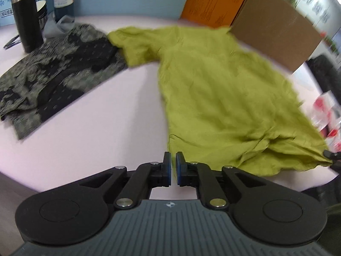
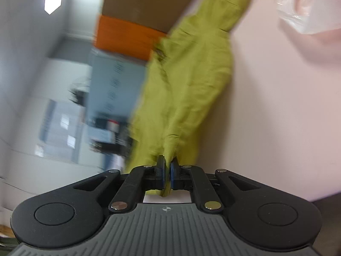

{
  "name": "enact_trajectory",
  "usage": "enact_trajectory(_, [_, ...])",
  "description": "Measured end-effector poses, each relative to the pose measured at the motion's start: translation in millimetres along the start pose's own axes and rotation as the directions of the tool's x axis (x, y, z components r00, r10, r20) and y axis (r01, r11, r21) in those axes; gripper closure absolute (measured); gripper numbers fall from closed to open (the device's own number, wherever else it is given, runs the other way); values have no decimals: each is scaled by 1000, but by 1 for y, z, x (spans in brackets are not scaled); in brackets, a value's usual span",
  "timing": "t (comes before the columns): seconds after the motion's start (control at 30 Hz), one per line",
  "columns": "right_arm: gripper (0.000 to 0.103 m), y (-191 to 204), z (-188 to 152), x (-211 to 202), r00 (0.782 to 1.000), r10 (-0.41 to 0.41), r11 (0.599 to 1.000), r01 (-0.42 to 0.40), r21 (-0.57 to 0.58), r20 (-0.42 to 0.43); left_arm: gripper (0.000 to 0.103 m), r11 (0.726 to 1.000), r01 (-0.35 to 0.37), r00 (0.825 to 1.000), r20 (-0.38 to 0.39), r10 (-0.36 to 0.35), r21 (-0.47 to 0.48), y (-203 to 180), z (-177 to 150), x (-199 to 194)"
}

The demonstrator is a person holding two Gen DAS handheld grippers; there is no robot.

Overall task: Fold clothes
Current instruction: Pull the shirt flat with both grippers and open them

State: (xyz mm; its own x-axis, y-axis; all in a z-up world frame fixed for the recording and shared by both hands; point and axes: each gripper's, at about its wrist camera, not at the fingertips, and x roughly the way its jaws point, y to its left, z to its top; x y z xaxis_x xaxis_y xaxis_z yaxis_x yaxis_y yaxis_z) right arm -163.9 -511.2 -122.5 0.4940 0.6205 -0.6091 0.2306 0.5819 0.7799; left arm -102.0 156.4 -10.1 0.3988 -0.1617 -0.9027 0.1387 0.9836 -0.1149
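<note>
An olive-green shirt [image 1: 217,89] lies spread on the pale pink table [image 1: 106,117], one sleeve pointing left. My left gripper [image 1: 173,160] hovers just off the shirt's near hem corner, its jaws nearly together with nothing between them. My right gripper [image 2: 167,166] is shut on a bunched corner of the green shirt [image 2: 187,81], which stretches away from it across the table. The right gripper's tip also shows in the left wrist view [image 1: 329,155], pinching the shirt's lower right corner.
A dark patterned garment [image 1: 53,72] lies left of the shirt. A black tumbler [image 1: 26,15] and other containers stand at the back left. A cardboard box [image 1: 275,25] and an orange box [image 1: 215,0] stand behind the shirt. A clear plastic item [image 2: 298,4] lies far right.
</note>
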Motion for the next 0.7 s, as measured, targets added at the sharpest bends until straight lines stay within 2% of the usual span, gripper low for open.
enact_trajectory(0.03, [75, -2, -1, 3, 993, -114, 993, 114, -25, -34, 85, 996, -81, 994, -71, 82, 29, 3, -7, 13])
enact_trajectory(0.1, [70, -2, -5, -1, 981, -190, 980, 187, -63, -38, 85, 989, -136, 981, -135, 142, 48, 14, -24, 22])
enact_trajectory(0.13, [66, -2, -7, -4, 975, -219, 973, 216, -82, -37, 83, 988, -149, 978, -140, 154, 44, 19, -29, 20])
enact_trajectory(0.17, [57, 0, -8, -10, 971, -239, 967, 237, -98, -13, 81, 987, -159, 977, -135, 163, 35, 24, -34, 15])
enact_trajectory(0.23, [56, 11, -7, -23, 967, -247, 956, 253, -147, 57, 74, 986, -167, 980, -112, 167, 8, 34, -39, 4])
enact_trajectory(0.3, [56, 27, 0, -26, 978, -181, 963, 197, -185, 100, 72, 991, -134, 990, -51, 134, -7, 29, -29, -7])
enact_trajectory(0.37, [56, 45, 7, -23, 988, -94, 967, 120, -225, 121, 69, 996, -82, 996, 23, 81, 35, 12, -13, -13])
enact_trajectory(0.43, [56, 67, 14, 1, 996, 10, 966, 14, -258, 91, 58, 994, -19, 995, 98, 8, 110, -18, 8, -11])
enact_trajectory(0.5, [56, 89, 21, 33, 993, 108, 957, -93, -274, 41, 55, 982, 43, 987, 148, -70, 183, -53, 28, -1])
enact_trajectory(0.57, [56, 101, 20, 75, 982, 187, 947, -186, -261, -21, 55, 965, 86, 978, 165, -129, 246, -89, 41, 14])
enact_trajectory(0.6, [56, 103, 19, 95, 975, 218, 943, -222, -246, -46, 55, 960, 88, 980, 148, -131, 265, -100, 41, 25])
enact_trajectory(0.67, [56, 94, 18, 135, 970, 226, 958, -239, -158, -93, 53, 953, 79, 990, 90, -110, 291, -118, 35, 47])
enact_trajectory(0.7, [56, 85, 15, 151, 976, 186, 973, -199, -114, -117, 53, 950, 75, 993, 62, -99, 305, -127, 32, 58])
